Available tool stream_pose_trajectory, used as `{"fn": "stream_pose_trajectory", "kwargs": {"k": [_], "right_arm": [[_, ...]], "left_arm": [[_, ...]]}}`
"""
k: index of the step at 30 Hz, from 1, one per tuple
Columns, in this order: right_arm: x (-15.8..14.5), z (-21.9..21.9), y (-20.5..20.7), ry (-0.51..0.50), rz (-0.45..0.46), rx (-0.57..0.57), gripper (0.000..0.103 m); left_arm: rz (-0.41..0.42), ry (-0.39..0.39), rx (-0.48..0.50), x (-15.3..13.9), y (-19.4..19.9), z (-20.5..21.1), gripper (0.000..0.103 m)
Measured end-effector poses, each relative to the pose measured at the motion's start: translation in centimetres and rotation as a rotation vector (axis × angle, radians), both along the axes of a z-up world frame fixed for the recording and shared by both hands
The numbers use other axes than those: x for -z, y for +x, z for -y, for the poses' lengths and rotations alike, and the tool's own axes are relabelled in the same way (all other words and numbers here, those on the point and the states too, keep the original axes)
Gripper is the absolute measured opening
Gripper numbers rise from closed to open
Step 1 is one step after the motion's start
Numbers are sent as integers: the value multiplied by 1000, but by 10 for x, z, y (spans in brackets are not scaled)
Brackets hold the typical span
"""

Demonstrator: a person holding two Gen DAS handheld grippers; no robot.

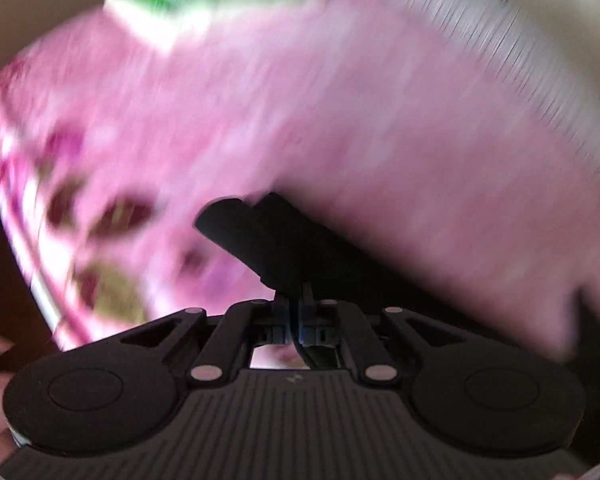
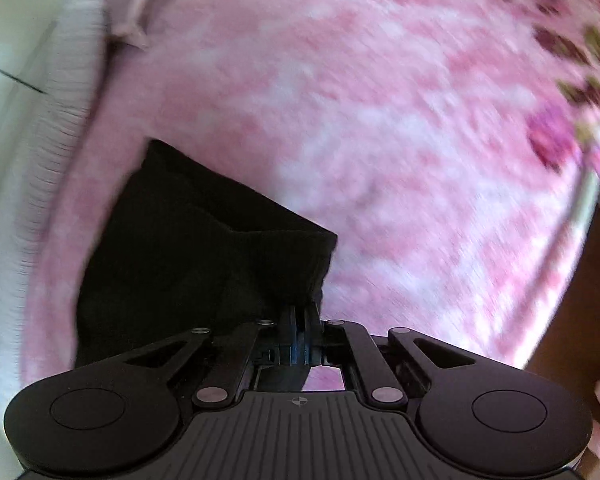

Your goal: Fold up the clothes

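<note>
Holding the black cloth (image 2: 188, 248) over the pink blanket (image 2: 380, 140), we pinch it tight in the left gripper (image 1: 294, 300) and right gripper (image 2: 300, 312). Moving fast could make it slip or bunch.

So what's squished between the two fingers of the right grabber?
Black cloth. In the right wrist view the right gripper has its fingers pinched together on a fold of it, over the pink blanket. Nothing else shows between them.
</note>
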State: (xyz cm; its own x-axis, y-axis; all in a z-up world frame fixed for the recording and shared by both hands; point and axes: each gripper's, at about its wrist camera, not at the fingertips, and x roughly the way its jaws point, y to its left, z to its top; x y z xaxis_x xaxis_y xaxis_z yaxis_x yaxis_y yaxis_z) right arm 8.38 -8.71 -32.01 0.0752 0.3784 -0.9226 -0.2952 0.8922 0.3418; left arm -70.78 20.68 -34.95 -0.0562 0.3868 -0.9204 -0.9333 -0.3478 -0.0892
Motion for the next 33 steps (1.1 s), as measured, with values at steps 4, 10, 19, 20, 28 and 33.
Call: {"fn": "stream_pose_trajectory", "kwargs": {"k": [4, 10, 19, 20, 28, 33], "right_arm": [[10, 1, -13, -150, 21, -20, 2], [-14, -8, -19, -199, 170, -25, 39], [-7, -106, 6, -3, 210, -209, 49], [-1, -118, 13, 9, 207, -234, 51], [39, -214, 55, 81, 256, -504, 60], [56, -251, 59, 106, 255, -585, 63]], "left_arm": [[-44, 0, 29, -3, 4, 8, 17], [-33, 70, 168, -41, 38, -7, 26], [434, 96, 363, -10, 172, -94, 34], [462, 88, 371, -3, 188, -109, 34], [403, 4, 676, 20, 302, -213, 39], [373, -176, 794, 39, 348, -225, 38]]}}
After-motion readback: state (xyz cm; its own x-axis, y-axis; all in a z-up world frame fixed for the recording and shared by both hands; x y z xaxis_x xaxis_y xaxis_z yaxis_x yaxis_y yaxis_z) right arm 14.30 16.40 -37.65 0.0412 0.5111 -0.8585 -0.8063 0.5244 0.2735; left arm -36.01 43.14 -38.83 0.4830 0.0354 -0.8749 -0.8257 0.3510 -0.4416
